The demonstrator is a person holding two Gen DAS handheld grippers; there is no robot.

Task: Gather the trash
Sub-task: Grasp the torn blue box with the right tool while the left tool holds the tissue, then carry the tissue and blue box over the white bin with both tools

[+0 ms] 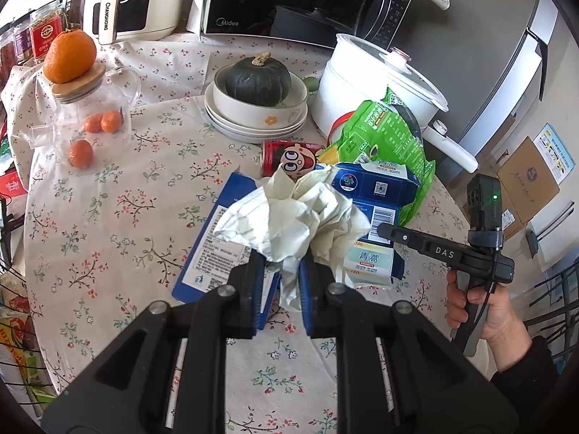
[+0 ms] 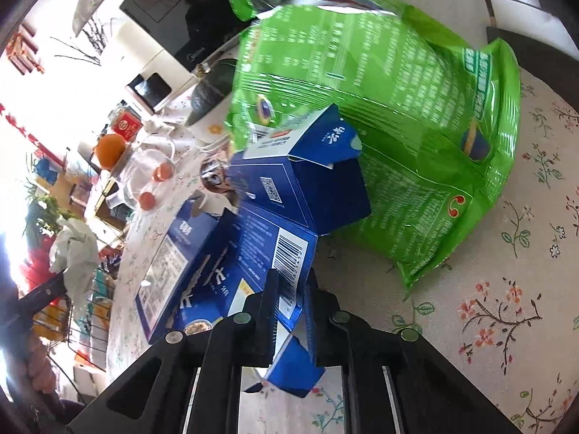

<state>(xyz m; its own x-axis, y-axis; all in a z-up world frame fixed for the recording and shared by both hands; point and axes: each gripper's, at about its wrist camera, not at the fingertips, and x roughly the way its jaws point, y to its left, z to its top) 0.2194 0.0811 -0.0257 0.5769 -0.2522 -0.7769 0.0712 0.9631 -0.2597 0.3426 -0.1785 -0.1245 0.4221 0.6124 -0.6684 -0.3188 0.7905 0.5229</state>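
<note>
The left tongs [image 1: 280,271] pinch a crumpled paper wad [image 1: 289,217], held above the counter [image 1: 108,224]. The right tongs [image 2: 291,293] clamp the near corner of a blue carton [image 2: 275,253], whose long axis runs away from them toward the green snack bag [image 2: 416,126] lying beyond, nearer the right hand.

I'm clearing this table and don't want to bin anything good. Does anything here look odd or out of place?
Yes. An orange is balanced on the wooden lid of a glass jar, an unsteady spot. A red drink can lies tipped on its side among flattened blue boxes and a crumpled green bag.
</note>
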